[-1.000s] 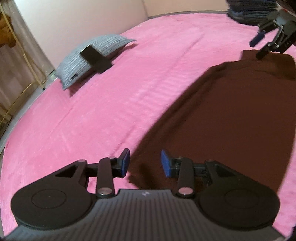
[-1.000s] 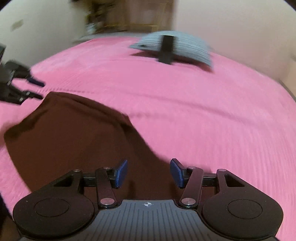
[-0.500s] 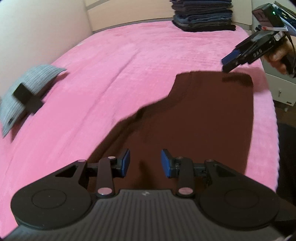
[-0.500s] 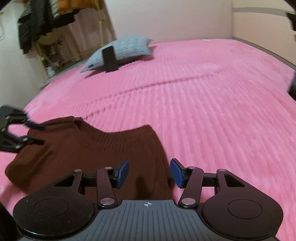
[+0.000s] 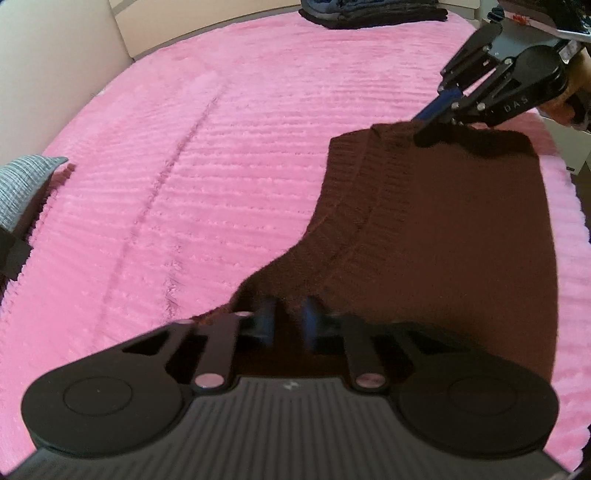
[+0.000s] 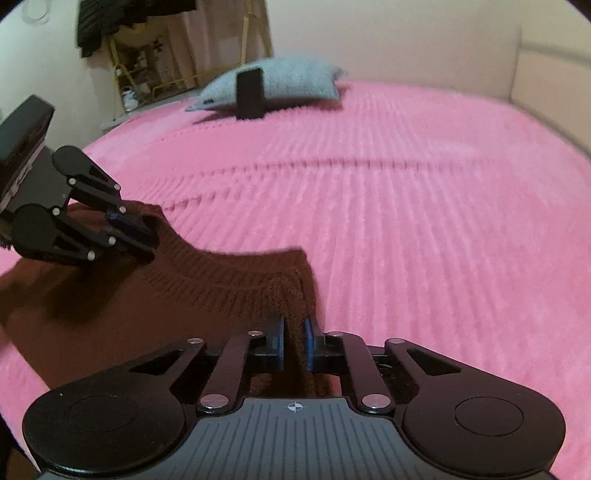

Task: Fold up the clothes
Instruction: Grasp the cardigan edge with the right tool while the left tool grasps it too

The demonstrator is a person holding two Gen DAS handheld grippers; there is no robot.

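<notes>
Pink ribbed bedspread [image 5: 229,155] covers the whole bed and fills most of both views; a long crease runs across it. Brown knit sweater [image 5: 443,229] lies flat on it near your edge of the bed, ribbed collar band facing the open bedspread.

Grey pillow [image 6: 291,79] sits at the far side in the right wrist view, with a dark upright block [image 6: 250,93] standing in front of it. A stack of dark folded clothes [image 5: 373,11] rests at the far end of the bed in the left wrist view.

Your right gripper [image 6: 294,343]: blue pads closed narrow on a bunched fold of sweater at the end of the collar band; fabric visibly pinched between them.

Your left gripper [image 5: 288,325]: blurred, fingers drawn close together with sweater knit between them at the opposite end of the collar band; a firm pinch there cannot be told. The right wrist view shows its tips [image 6: 129,230] on the fabric.
</notes>
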